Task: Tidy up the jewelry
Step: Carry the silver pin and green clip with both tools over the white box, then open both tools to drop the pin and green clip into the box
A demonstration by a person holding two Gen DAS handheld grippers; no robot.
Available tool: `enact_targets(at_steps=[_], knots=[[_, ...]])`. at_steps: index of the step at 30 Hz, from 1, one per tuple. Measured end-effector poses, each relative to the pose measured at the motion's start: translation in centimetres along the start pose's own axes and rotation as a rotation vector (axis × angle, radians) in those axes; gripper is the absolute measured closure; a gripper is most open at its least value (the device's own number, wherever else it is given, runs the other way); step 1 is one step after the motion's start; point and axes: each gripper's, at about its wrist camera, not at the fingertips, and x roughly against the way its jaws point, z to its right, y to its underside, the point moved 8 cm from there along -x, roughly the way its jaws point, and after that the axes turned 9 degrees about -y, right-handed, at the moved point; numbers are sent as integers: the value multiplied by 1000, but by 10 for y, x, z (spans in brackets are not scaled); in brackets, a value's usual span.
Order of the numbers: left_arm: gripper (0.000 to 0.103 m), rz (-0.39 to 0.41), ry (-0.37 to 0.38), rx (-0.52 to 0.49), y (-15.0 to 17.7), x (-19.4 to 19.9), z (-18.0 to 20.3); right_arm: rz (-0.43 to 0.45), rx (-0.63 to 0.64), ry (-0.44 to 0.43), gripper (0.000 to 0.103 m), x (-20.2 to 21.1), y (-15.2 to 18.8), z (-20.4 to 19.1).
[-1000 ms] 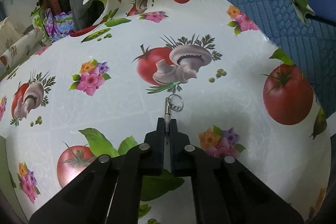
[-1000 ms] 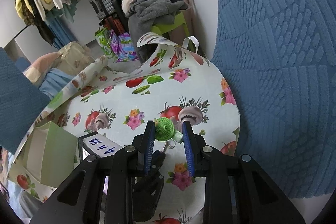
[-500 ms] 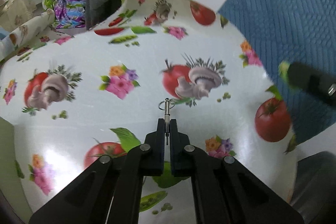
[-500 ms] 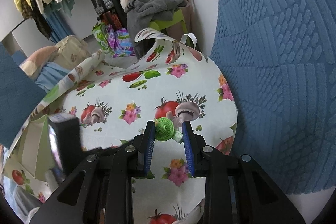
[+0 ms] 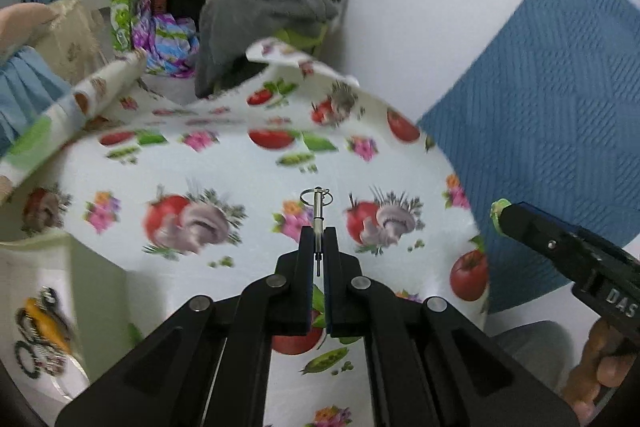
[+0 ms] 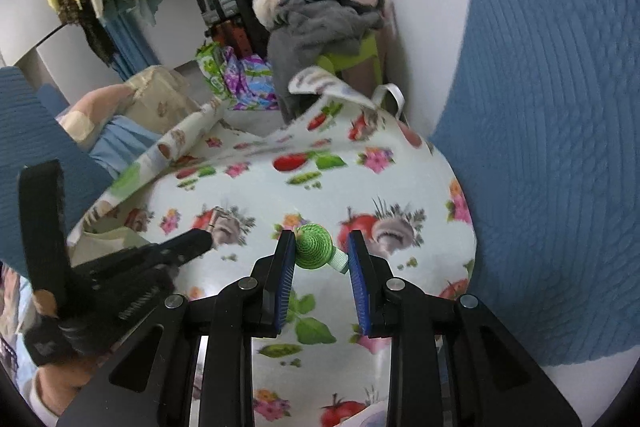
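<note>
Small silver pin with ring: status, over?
Left hand-held gripper shut on small silver pin with ring, airborne. Right hand-held gripper grips green coiled clip. Nothing obstructing.

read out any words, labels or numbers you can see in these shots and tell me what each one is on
"DAS": white letters on the black body of the right gripper, cut off at the frame edge in the left wrist view.
Raised lettering on the body of the left gripper, right wrist view: too blurred to read.
Nothing else legible.

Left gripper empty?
No, the left gripper is shut on a thin metal pin whose ring sticks out past the fingertips.
</note>
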Motion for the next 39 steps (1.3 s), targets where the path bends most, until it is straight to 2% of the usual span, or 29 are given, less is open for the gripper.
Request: enact_targets(at_steps=[6, 12, 20, 25, 30, 34, 39], knots=[[100, 60, -46, -6, -26, 55, -30, 56, 54, -24, 79, 24, -29, -46], [100, 96, -58, 8, -42, 101, -63, 102, 107, -78, 79, 39, -54, -100], [100, 147, -84, 42, -48, 148, -112, 113, 187, -133, 79, 41, -58, -169], [100, 157, -90, 59, -41, 168, -146, 109, 212, -180, 79, 31, -47, -213], [100, 146, -112, 61, -15, 176, -184, 86, 226, -238, 79, 12, -26, -250], [100, 132, -122, 78, 8, 169, -206, 26, 221, -273, 79, -14, 4, -271], [100, 94, -130, 93, 37, 145, -228, -40, 233, -273, 79, -47, 38, -287]])
